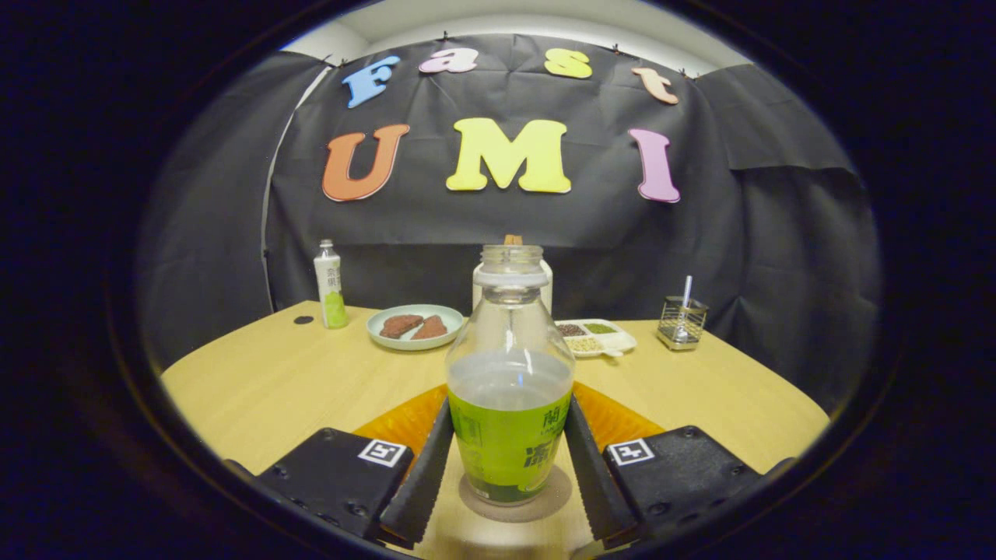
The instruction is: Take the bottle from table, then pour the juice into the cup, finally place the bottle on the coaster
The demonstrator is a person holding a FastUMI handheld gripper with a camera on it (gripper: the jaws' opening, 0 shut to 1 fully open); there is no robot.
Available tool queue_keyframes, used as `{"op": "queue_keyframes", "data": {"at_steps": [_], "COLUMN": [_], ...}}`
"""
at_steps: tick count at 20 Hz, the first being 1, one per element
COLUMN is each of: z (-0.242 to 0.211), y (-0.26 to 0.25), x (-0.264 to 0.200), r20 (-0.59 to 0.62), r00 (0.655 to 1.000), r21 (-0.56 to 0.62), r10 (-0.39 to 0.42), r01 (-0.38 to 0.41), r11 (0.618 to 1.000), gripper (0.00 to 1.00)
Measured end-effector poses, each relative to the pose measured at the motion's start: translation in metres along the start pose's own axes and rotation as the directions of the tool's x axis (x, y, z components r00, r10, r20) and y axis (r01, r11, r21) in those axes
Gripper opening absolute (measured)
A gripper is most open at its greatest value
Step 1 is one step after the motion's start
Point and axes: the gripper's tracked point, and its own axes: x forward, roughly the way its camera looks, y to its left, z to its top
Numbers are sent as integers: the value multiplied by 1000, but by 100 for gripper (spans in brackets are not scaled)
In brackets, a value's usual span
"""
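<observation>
1. Between the gripper's (510, 459) fingers stands the clear plastic bottle with a green label (510, 404), upright, capless, part full of pale liquid.
2. Both fingers lie along its sides — whether they press it, I cannot tell.
3. Its base sits on a round brownish coaster (515, 504); an orange mat (397, 424) spreads at 10 and 2 o'clock.
4. Beyond, at 11 o'clock — a pale green plate holding brown pieces (415, 327).

Looking like a staged recording booth, not a lived-in home: black cloth wall (498, 225) hanging behind a wooden surface (296, 381) carrying a plate (415, 327), a divided tray (599, 337) and a wire holder (681, 322).
</observation>
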Motion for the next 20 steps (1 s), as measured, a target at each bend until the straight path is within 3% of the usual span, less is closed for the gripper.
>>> {"op": "queue_keyframes", "data": {"at_steps": [2, 5, 6, 9, 14, 20], "z": [2, -4, -7, -5, -7, 19], "y": [-1, 9, 10, 9, 8, 4], "x": [1, 3, 3, -2, -9, -35], "r20": [22, 8, 3, 8, 2, 20], "r00": [1000, 998, 998, 999, 997, 998], "r21": [8, 14, 13, -3, 33, -31], "r10": [-3, 55, 64, 53, 73, 55], "r01": [3, -55, -64, -53, -73, -54], "r11": [1000, 998, 998, 999, 997, 998], "gripper": [80, 84, 90, 96, 100, 100]}}
